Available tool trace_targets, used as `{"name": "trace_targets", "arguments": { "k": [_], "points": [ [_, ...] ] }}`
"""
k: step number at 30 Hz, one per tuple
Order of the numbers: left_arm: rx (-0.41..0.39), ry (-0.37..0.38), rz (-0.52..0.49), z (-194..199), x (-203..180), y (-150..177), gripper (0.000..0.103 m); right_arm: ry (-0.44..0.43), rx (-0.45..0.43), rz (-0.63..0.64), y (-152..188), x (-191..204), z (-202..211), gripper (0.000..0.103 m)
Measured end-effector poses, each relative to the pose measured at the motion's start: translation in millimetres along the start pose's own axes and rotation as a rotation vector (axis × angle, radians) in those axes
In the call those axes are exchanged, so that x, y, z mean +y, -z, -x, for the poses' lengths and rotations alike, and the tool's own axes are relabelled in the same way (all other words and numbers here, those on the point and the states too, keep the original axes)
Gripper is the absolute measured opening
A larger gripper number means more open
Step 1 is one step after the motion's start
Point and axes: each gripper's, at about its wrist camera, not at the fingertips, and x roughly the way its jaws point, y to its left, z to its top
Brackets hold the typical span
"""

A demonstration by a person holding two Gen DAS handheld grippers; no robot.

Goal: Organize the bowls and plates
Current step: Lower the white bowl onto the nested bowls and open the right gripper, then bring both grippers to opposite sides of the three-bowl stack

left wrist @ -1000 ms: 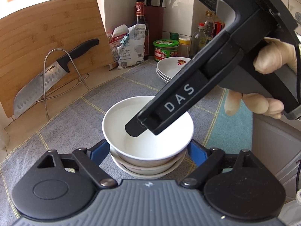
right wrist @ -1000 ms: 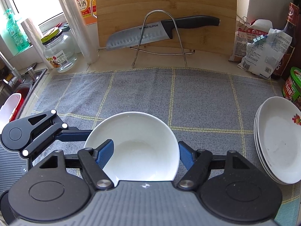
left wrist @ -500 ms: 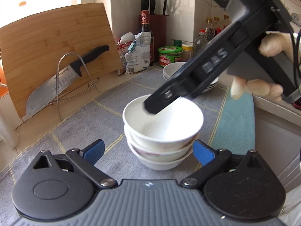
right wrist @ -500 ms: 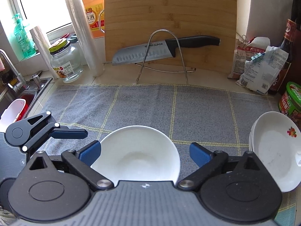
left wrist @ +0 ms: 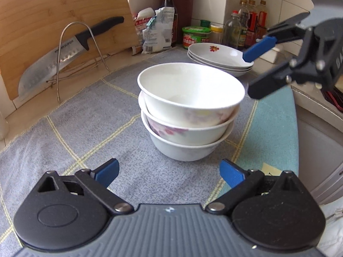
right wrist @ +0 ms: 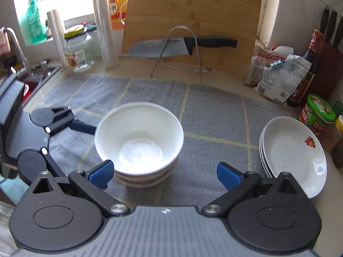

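Three white bowls [left wrist: 188, 111] stand nested in a stack on the grey checked mat [left wrist: 90, 128]; the lower ones carry a pink flower pattern. From above, the top bowl [right wrist: 139, 141] is empty. A stack of white plates [left wrist: 220, 57] with a small red motif lies behind them, at the mat's right edge [right wrist: 293, 154]. My left gripper [left wrist: 169, 172] is open, just short of the bowls and touching nothing; it also shows as the left gripper [right wrist: 66, 145] beside the stack. My right gripper [right wrist: 165, 174] is open with nothing between its pads, and hangs as the right gripper [left wrist: 255, 72] right of the top bowl's rim.
A cleaver [right wrist: 171, 47] rests on a wire stand against a bamboo board [right wrist: 193, 21]. Snack bags [right wrist: 278, 72], a dark bottle [right wrist: 308, 64] and a green-lidded jar [right wrist: 317, 115] crowd the back right. A glass jar [right wrist: 79, 51], film rolls and a sink [right wrist: 27, 79] sit left.
The right gripper let go of the top bowl's rim, opened wide and drew off to the side. The left gripper pulled back from around the stack, sank lower and widened its jaws.
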Motion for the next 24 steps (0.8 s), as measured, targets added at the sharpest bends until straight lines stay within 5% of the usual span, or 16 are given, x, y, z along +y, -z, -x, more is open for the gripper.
{"name": "trace_targets", "arguments": {
  "k": [9,20,24],
  "points": [
    [0.044,-0.141,0.130,-11.2,-15.2,-1.8,0.099,-0.039,0.046,0.277,28.8,-10.7,-55.1,0.103],
    [0.076,-0.305,0.286,-22.6,-41.7,-5.0,0.099,-0.285,0.081,0.370,33.9,-45.2,-86.9,0.103],
    [0.103,-0.308,0.305,-27.0,-45.6,-3.5,0.099,-0.297,0.069,0.432,34.6,-44.2,-90.3,0.103]
  ]
}}
